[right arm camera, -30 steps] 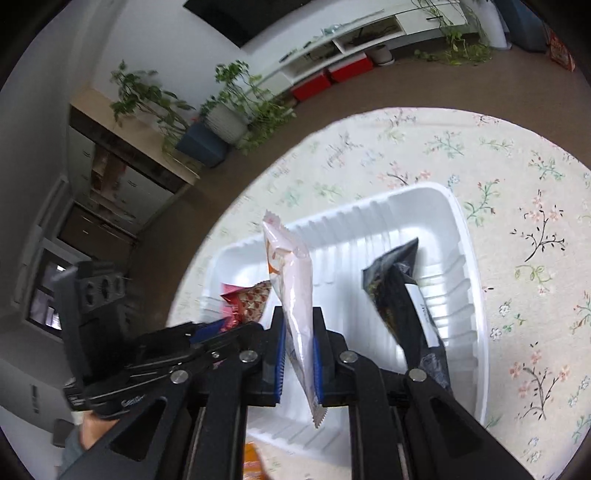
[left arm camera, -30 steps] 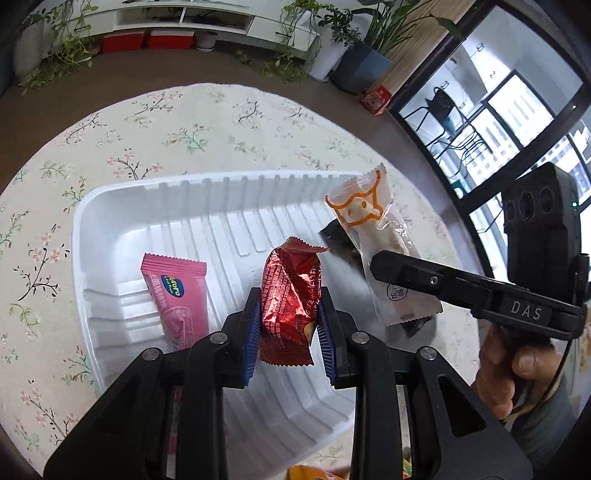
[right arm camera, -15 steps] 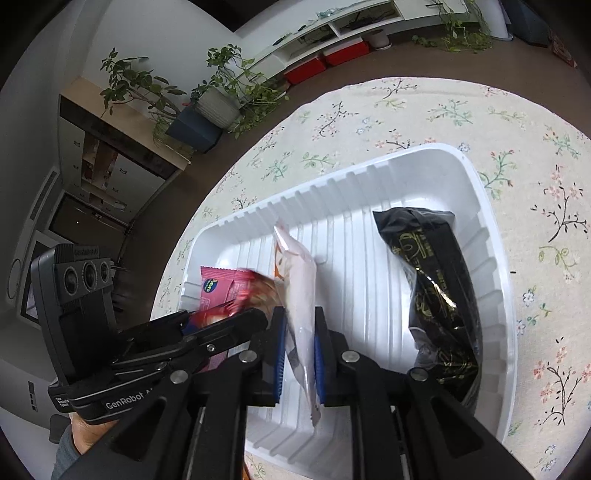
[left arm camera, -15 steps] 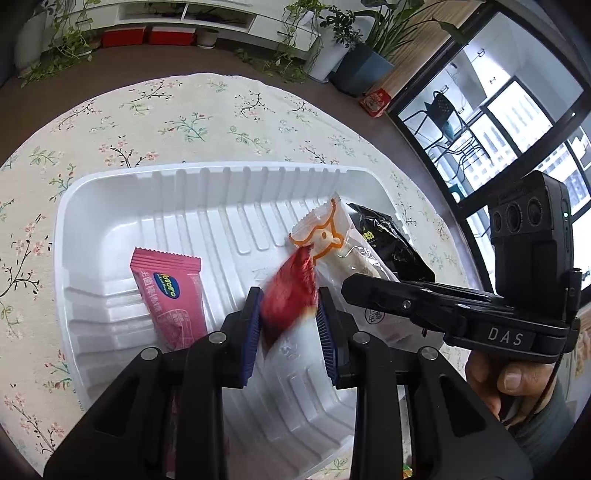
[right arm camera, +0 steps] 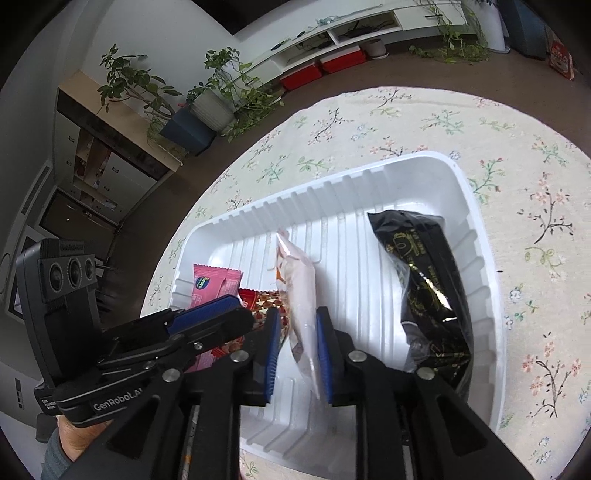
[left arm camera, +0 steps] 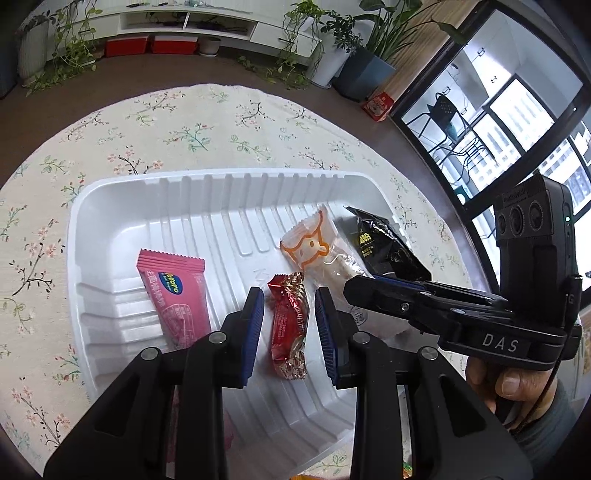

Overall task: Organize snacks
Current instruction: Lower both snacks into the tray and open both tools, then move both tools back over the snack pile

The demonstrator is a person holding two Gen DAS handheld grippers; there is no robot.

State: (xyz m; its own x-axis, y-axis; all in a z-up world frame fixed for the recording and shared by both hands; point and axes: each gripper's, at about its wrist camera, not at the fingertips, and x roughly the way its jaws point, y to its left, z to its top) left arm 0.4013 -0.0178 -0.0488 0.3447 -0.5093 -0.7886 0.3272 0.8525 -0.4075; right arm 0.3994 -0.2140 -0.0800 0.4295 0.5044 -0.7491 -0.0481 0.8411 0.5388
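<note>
Snacks lie in the white tray (left arm camera: 122, 192) on the flowered worktop (left arm camera: 192, 122). From the left wrist view, the left tongs (left arm camera: 289, 297) stand parted around the red foil packet (left arm camera: 290, 325), which lies on the tray floor clear of both pads; a pink packet (left arm camera: 177, 299) lies beside it. From the right wrist view, the right tongs (right arm camera: 294, 318), which have just been opening, bracket the pale packet (right arm camera: 301, 302) loosely; a black packet (right arm camera: 428, 291) lies further right.

A home living room: low TV cabinet (left arm camera: 192, 26), potted plants (right arm camera: 214, 92), floral tablecloth (left arm camera: 207, 125).
</note>
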